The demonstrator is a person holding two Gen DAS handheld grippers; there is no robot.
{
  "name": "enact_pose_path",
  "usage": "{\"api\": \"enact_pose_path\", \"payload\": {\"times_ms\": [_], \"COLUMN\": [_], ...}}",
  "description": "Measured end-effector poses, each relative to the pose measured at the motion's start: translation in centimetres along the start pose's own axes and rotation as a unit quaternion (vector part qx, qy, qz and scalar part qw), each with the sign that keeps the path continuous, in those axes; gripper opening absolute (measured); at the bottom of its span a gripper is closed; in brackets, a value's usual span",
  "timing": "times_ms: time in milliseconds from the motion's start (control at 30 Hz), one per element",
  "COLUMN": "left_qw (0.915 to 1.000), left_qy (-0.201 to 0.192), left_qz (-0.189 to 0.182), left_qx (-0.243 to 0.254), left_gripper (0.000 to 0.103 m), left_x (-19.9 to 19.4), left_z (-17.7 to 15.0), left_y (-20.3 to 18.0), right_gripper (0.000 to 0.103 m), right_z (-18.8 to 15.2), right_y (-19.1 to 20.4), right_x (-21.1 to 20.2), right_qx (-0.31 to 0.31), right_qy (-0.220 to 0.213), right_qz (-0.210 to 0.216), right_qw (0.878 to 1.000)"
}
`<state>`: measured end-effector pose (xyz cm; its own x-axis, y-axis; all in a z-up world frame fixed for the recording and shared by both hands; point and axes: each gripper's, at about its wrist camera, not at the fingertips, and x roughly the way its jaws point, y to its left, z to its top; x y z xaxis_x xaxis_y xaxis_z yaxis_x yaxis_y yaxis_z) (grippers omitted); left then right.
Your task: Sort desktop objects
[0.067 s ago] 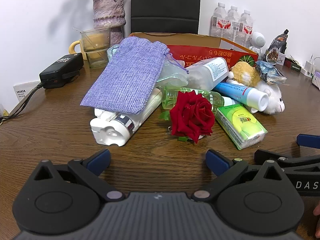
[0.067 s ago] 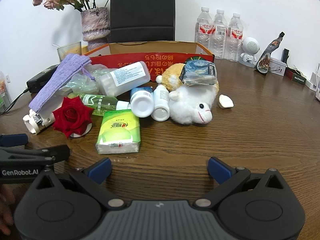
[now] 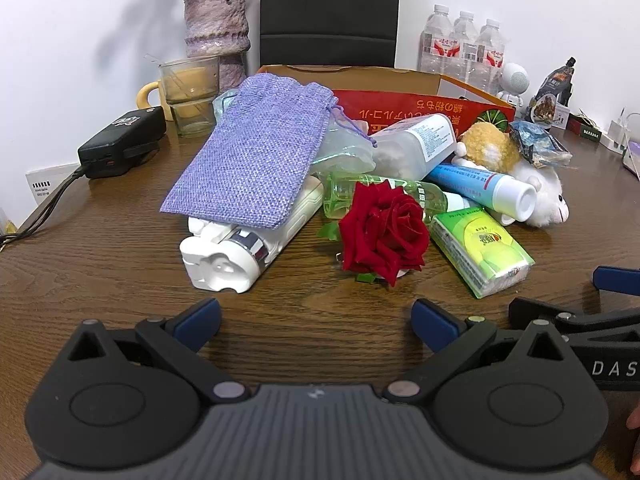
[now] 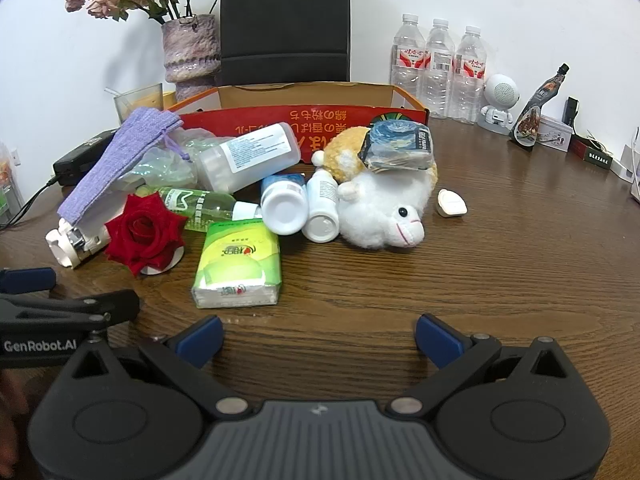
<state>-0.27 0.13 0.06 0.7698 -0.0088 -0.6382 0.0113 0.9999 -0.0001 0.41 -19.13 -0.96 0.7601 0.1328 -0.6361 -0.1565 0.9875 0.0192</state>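
A heap of objects lies mid-table: a purple cloth pouch (image 3: 256, 152) over a white device (image 3: 236, 248), a red rose (image 3: 384, 228), a green tissue pack (image 3: 480, 250), a green bottle (image 4: 192, 204), a clear white bottle (image 4: 248, 156), a blue-white tube (image 3: 484, 184), a small white bottle (image 4: 322, 204) and a white plush sheep (image 4: 384, 208) with a dark packet (image 4: 400, 146) on it. My left gripper (image 3: 316, 320) is open and empty, short of the rose. My right gripper (image 4: 320, 338) is open and empty, short of the tissue pack.
A red and tan cardboard box (image 4: 304, 116) stands open behind the heap. A vase (image 4: 192, 50), a glass (image 3: 192, 92), a black charger (image 3: 120, 142), three water bottles (image 4: 438, 68), a white robot figure (image 4: 500, 102) and a small white piece (image 4: 452, 202) stand around.
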Motion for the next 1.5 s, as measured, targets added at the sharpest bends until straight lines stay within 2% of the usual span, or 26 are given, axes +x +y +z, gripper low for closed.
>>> {"api": "enact_pose_path", "payload": {"times_ms": [400,1500], "left_qw": [0.9998,0.9999], "left_qy": [0.001,0.002], "left_qz": [-0.003,-0.007], "left_qx": [0.018,0.01], "left_gripper": [0.103,0.103], "left_x": [-0.32,-0.22], "left_z": [-0.12,-0.12], "left_y": [0.15,0.38], "right_gripper": [0.103,0.103], "right_z": [0.02,0.04], "right_y": [-0.05,-0.17], "right_x": [-0.02,0.03], "right_qx": [0.001,0.004], "right_qy": [-0.001,-0.002], "right_qz": [-0.005,-0.005], "right_qw": [1.0,1.0]}}
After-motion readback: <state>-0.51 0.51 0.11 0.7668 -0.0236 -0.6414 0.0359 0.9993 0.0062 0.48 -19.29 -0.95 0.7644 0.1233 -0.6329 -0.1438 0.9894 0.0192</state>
